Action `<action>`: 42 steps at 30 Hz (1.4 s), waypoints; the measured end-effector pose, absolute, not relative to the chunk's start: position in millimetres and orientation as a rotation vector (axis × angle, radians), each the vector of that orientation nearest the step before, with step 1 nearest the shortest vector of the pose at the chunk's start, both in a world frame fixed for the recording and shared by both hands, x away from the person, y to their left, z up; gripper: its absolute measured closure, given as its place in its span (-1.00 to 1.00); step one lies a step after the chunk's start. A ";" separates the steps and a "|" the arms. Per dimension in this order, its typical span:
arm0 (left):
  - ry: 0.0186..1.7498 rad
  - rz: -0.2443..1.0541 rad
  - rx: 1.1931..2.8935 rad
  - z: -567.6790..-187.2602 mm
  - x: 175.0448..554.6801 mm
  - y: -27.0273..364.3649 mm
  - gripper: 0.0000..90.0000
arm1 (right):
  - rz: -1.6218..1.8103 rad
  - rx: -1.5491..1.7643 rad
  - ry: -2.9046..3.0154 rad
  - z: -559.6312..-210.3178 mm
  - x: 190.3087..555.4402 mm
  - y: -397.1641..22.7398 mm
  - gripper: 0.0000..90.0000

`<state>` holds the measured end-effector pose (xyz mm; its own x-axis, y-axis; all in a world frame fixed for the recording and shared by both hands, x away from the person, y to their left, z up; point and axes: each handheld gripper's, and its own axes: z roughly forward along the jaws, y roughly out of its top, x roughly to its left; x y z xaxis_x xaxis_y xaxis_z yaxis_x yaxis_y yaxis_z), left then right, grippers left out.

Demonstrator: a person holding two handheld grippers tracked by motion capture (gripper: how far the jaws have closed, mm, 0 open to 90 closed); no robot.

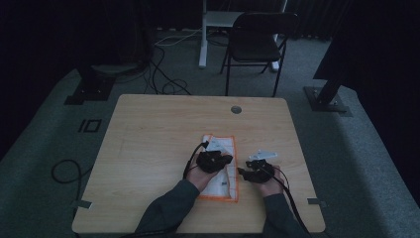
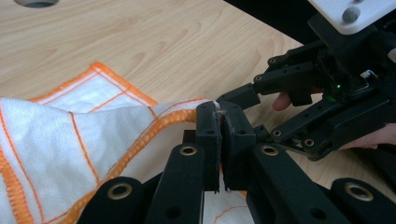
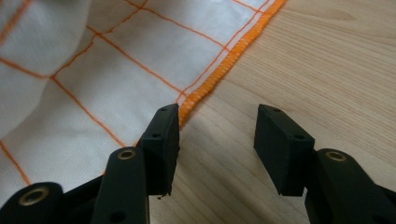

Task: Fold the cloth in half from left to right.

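Folding a white cloth with orange grid lines and orange stitched hem [image 1: 220, 168] on a pale wooden table [image 1: 148, 139].

Nearest the person, the left gripper [image 2: 219, 140] pinches the cloth's hem, lifting that edge over the flat part. Just beside it, the right gripper [image 3: 217, 140] hovers with jaws apart at the cloth's border. Beyond the table stands a black folding chair [image 1: 257, 42].
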<state>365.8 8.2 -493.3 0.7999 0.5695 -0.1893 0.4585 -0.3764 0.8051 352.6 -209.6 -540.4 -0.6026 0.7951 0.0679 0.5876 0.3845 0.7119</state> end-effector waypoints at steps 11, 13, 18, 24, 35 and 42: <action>0.773 0.119 2.042 -501.7 370.2 -3.7 0.85 | 1.037 1.219 2.357 -540.5 352.7 -210.0 0.11; 0.764 0.108 2.041 -501.7 370.5 -3.2 0.77 | 1.036 1.219 2.357 -540.4 352.5 -210.0 0.11; 0.766 0.126 2.025 -496.5 369.9 4.1 0.68 | 1.040 1.224 2.348 -539.7 352.3 -210.2 0.11; 0.772 0.158 2.006 -489.5 367.6 14.9 0.67 | 1.052 1.211 2.335 -537.1 351.1 -209.1 0.12; 0.831 0.217 1.990 -487.6 369.0 45.2 0.67 | 1.102 1.154 2.294 -523.4 351.3 -205.3 0.12; 0.879 0.244 1.981 -489.4 371.0 66.7 0.67 | 1.107 1.083 2.308 -516.1 352.6 -196.8 0.13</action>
